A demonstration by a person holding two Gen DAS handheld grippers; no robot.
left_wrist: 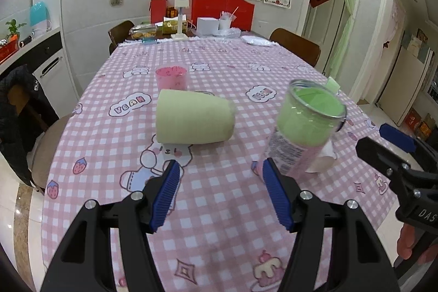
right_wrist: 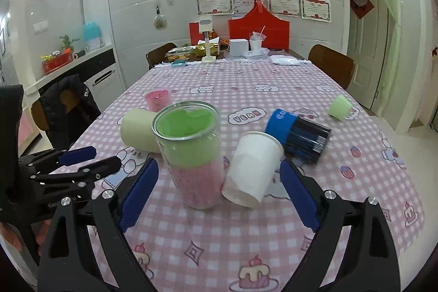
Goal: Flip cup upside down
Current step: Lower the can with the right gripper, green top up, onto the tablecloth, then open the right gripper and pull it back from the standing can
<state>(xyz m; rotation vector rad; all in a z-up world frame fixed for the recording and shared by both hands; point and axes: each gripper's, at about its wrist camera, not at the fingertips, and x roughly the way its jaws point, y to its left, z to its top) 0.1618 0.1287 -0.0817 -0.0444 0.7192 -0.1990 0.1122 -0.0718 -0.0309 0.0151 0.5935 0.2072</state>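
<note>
A clear glass cup (right_wrist: 191, 152) with a green and pink lining stands upright, mouth up, on the pink checked tablecloth (right_wrist: 246, 242); it also shows in the left wrist view (left_wrist: 303, 127). A white paper cup (right_wrist: 253, 168) leans beside it on its right. A pale green cup (left_wrist: 194, 119) lies on its side; it shows in the right wrist view too (right_wrist: 138, 132). My left gripper (left_wrist: 221, 193) is open and empty, just short of the pale green cup. My right gripper (right_wrist: 219, 193) is open, with the glass cup and the white cup just ahead between its fingers.
A pink cup (left_wrist: 172, 77) stands upright behind the pale green cup. A blue-capped dark container (right_wrist: 299, 136) lies on its side right of the white cup. A small green cup (right_wrist: 339, 107) lies near the right table edge. Boxes and clutter fill the far end; chairs surround the table.
</note>
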